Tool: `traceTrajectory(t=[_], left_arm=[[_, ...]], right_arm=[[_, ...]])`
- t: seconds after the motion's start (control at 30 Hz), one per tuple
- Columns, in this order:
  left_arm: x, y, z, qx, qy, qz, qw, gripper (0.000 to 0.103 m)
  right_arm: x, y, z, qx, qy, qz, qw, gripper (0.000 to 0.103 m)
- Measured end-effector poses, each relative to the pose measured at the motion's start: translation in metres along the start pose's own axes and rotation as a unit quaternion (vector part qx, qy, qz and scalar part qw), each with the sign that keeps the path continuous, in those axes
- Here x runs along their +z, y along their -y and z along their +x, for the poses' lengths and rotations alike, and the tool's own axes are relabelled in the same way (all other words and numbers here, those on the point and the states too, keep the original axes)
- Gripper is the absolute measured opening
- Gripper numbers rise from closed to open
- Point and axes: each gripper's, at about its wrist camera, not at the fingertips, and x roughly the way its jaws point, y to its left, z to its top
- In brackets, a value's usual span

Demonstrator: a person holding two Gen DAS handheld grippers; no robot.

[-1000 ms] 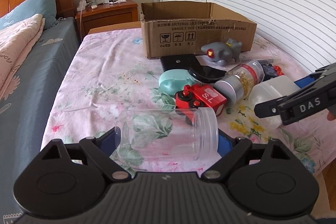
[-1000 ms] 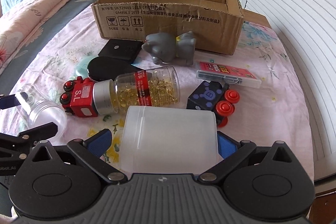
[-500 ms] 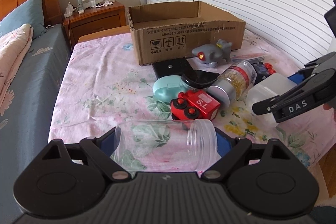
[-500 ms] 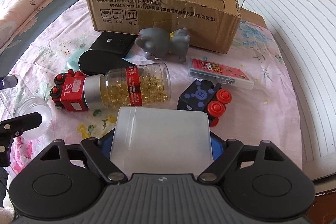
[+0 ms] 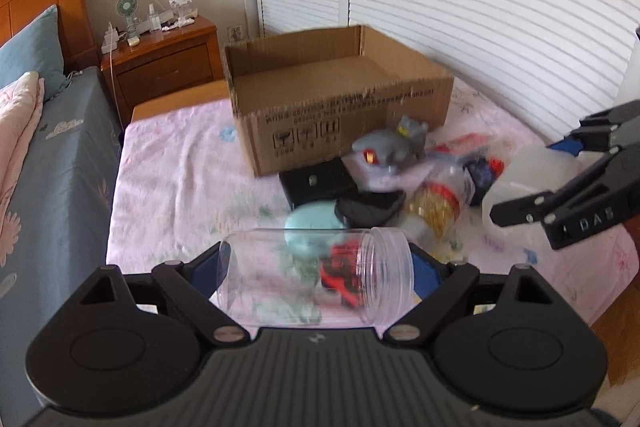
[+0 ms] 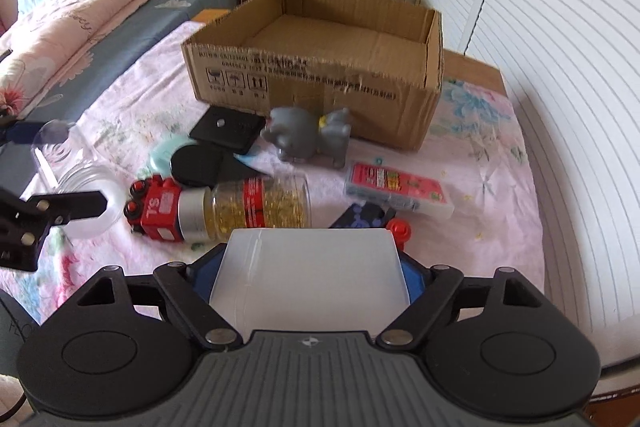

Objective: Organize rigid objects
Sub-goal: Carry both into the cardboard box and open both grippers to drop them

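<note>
Your clear jar [image 5: 316,273] blurs the red toy train [image 5: 343,273] behind it, just past the left claw [image 5: 316,263]. Box print [image 5: 344,103] ahead: smeared, unreadable. Your white container [image 6: 310,277] in the right claw [image 6: 310,267] covers most of the blue-black toy [image 6: 362,217] beyond it; its near end is hidden.

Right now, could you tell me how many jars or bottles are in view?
3: a clear jar in the left tongs, a frosted white jar in the right tongs, and a capsule bottle lying on the bedspread. Others may be hidden.
</note>
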Motion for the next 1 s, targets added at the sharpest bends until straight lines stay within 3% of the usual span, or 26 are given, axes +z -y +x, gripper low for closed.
traceTrajectory(t=[0.23, 0.57, 0.83, 1.0], left_arm=[[0.072, -0.008, 0.013, -0.004, 0.036, 0.02, 0.9991, 0.09], [0.169, -0.026, 0.096, 0.005, 0.033, 0.016, 0.9993, 0.09], [0.204, -0.035, 0.155, 0.026, 0.012, 0.007, 0.9996, 0.092], [0.198, -0.047, 0.165, 0.025, 0.001, -0.015, 0.9996, 0.092]], right_arm=[[0.038, 0.014, -0.017, 0.007, 0.04, 0.001, 0.999, 0.087], [0.099, 0.038, -0.005, -0.002, 0.073, 0.0, 0.997, 0.087], [0.131, 0.064, 0.017, -0.009, 0.071, 0.019, 0.997, 0.087], [0.14, 0.072, 0.028, -0.007, 0.069, 0.031, 0.997, 0.087]])
